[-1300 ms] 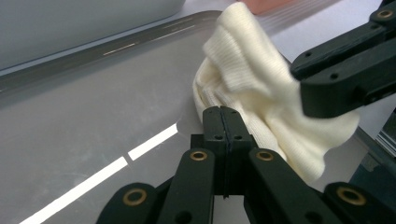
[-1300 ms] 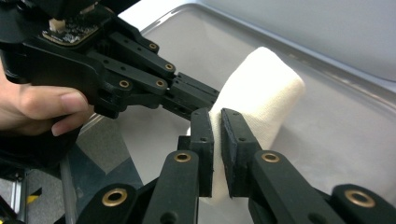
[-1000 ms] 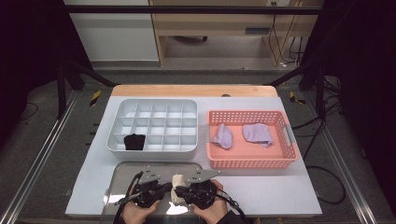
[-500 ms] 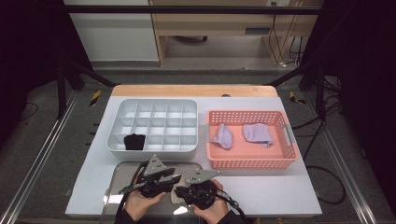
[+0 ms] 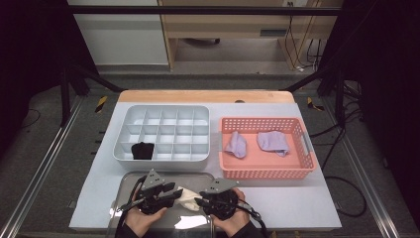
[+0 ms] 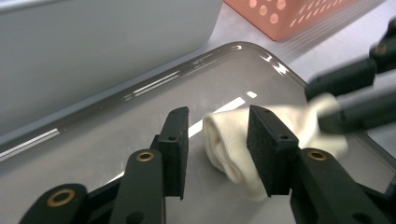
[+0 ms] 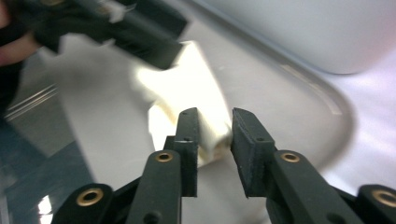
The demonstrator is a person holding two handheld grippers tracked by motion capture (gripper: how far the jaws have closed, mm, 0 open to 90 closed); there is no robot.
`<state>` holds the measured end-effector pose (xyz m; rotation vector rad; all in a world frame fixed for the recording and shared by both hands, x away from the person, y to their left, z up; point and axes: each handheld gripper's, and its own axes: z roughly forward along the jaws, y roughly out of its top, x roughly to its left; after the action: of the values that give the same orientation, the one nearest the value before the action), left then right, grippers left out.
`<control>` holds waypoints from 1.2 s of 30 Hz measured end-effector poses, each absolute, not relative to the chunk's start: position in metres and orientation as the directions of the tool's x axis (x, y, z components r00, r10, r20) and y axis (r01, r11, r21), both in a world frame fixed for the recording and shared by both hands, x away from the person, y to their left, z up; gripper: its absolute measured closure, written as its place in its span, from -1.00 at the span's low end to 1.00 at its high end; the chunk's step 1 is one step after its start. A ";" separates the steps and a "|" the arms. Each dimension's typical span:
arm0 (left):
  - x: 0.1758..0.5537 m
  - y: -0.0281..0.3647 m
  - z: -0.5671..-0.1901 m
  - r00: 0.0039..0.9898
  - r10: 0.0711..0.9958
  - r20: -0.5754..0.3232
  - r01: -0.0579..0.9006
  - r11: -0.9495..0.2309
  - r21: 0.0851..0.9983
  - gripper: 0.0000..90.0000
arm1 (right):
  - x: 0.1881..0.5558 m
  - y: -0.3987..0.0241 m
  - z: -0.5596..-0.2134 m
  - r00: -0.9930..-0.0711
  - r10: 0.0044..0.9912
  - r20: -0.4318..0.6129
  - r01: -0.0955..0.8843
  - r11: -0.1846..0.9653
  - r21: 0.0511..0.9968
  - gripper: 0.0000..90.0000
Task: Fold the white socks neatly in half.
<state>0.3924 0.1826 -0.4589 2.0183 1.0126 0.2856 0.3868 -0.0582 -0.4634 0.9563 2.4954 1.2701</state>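
Observation:
A white sock (image 5: 187, 198) lies rolled on a shiny steel tray (image 5: 163, 174) at the table's near edge. My left gripper (image 5: 173, 194) is at the sock's left end. In the left gripper view, this gripper (image 6: 219, 116) stands open, its jaws on either side of the sock (image 6: 229, 140) with a gap at the left jaw. My right gripper (image 5: 199, 202) is at the other end. In the right gripper view, it (image 7: 215, 116) is shut on the sock's corner (image 7: 212, 133).
Behind the tray stands a grey compartment box (image 5: 166, 106) with a black sock (image 5: 142, 150) in a front-left cell. To its right, a pink basket (image 5: 267, 171) holds two purple socks (image 5: 236, 145) (image 5: 272, 141). White table surface (image 5: 297, 203) lies right of the tray.
Both grippers have turned and tilted over the tray, and the white sock now lies lower and stretched between them.

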 end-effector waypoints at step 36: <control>0.384 0.175 -0.464 0.617 0.768 -0.170 0.581 -0.300 0.757 0.28 | 0.385 -0.063 -0.471 -0.740 0.644 0.192 0.504 0.341 0.794 0.69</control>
<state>0.3842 0.1750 -0.4641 2.0058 1.0619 0.2835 0.3852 -0.0627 -0.4710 1.0543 2.4418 1.3572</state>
